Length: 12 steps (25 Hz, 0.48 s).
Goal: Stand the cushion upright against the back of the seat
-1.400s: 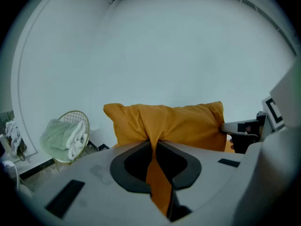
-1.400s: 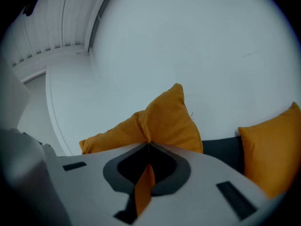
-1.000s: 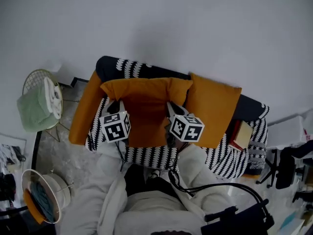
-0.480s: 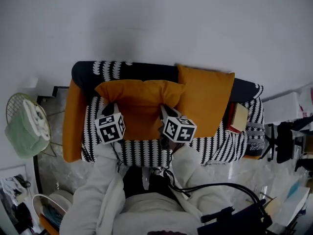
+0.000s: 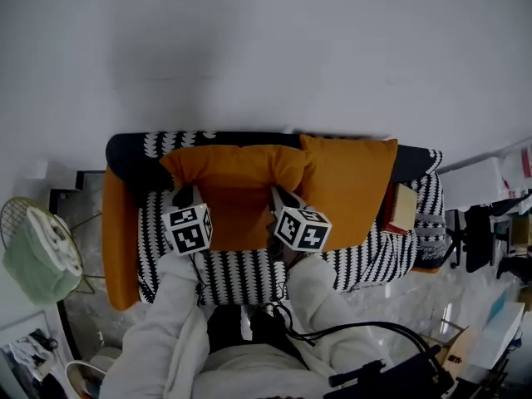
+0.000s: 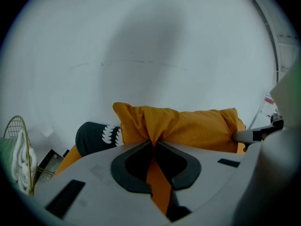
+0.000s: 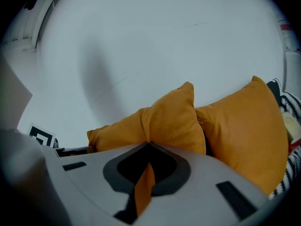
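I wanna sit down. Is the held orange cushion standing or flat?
Standing: the cushion rises above the sofa back, top edge up.

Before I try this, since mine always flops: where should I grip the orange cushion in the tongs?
Pinch the cushion at both side edges, coming from the front of the sofa, as the left tongs and right tongs do: it is wide and limp.

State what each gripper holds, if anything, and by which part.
Both hold one orange cushion: the left gripper pinches fabric at its left edge, the right gripper at its right edge.
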Motion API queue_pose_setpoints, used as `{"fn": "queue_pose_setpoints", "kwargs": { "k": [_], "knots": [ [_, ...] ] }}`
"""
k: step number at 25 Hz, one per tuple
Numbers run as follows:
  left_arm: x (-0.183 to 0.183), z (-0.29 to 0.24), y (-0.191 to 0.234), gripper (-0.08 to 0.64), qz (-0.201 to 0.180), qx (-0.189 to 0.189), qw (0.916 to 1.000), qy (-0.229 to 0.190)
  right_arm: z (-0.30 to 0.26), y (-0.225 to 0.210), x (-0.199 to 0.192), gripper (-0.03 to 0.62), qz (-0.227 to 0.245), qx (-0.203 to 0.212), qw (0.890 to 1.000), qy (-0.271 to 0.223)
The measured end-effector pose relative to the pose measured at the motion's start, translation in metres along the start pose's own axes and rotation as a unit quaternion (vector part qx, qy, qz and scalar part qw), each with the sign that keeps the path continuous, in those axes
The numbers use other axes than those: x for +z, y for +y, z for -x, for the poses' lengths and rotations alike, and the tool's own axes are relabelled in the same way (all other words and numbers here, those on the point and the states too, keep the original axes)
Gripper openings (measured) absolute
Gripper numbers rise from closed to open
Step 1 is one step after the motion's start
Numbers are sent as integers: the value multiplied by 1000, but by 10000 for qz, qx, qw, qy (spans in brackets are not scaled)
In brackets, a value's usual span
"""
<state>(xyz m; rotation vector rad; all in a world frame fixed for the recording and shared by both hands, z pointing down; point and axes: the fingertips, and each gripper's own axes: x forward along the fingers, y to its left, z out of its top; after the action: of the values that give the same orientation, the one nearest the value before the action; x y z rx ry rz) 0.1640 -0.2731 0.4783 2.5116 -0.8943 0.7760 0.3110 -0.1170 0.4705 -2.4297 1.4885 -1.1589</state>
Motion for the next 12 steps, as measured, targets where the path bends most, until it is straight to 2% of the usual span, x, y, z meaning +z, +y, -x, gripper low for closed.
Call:
{"fn": "queue_pose_setpoints", "kwargs": {
  "k": [3, 7, 10, 12],
  "knots": [
    [5, -18, 3, 31, 15, -118, 9999, 53, -15, -4, 7, 64, -34, -40, 10000, -31],
    [8, -33, 3, 32, 336, -428, 9984, 171, -29, -14, 13, 64, -236, -80, 9997, -52],
    [10, -40, 5, 32, 264, -446, 9985, 180, -34, -15, 15, 66, -349, -81, 9993, -113],
    [12, -41, 7, 33, 345, -473, 9982, 113, -36, -16, 18, 67, -408, -134, 9990, -155]
  ]
}}
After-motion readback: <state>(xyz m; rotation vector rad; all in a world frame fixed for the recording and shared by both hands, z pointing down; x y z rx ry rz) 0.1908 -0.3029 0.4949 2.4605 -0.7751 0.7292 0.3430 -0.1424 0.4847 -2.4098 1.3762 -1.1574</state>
